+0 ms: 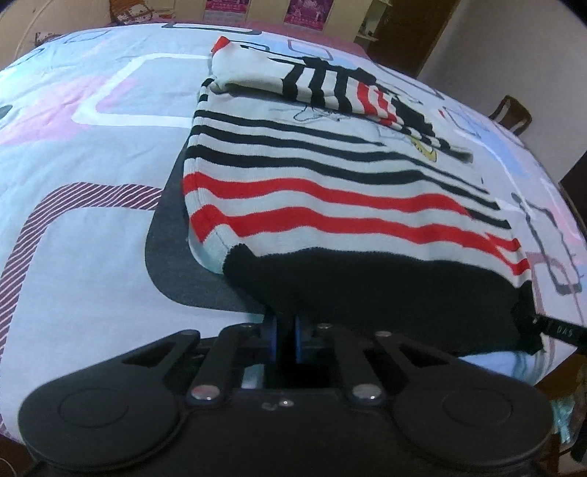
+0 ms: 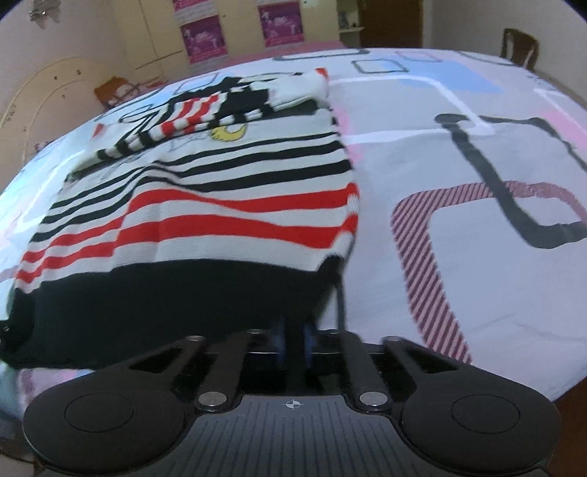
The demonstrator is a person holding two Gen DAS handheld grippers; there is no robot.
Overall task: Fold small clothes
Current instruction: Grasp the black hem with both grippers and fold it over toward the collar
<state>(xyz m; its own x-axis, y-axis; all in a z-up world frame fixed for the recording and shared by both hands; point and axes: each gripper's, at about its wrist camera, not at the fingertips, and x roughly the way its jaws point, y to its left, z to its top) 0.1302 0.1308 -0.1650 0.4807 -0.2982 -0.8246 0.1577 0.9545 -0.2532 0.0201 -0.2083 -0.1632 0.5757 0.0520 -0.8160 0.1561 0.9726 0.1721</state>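
A small striped sweater [image 1: 330,183], white with black and red stripes and a black hem band, lies on the patterned bedsheet [image 1: 91,146]. Its sleeves are folded across the chest at the far end. My left gripper [image 1: 286,330] is shut on the black hem at its near left corner and lifts it slightly. My right gripper [image 2: 293,337] is shut on the black hem [image 2: 183,293] at the near right corner; the sweater [image 2: 220,205] stretches away from it. The right gripper also shows at the right edge of the left wrist view [image 1: 550,326].
The sheet [image 2: 458,165] covers a wide flat surface with printed grey, pink and striped shapes. A wooden chair [image 2: 519,46] stands at the far right edge. Posters [image 2: 205,36] hang on the back wall. A dark door [image 1: 411,33] stands beyond the surface.
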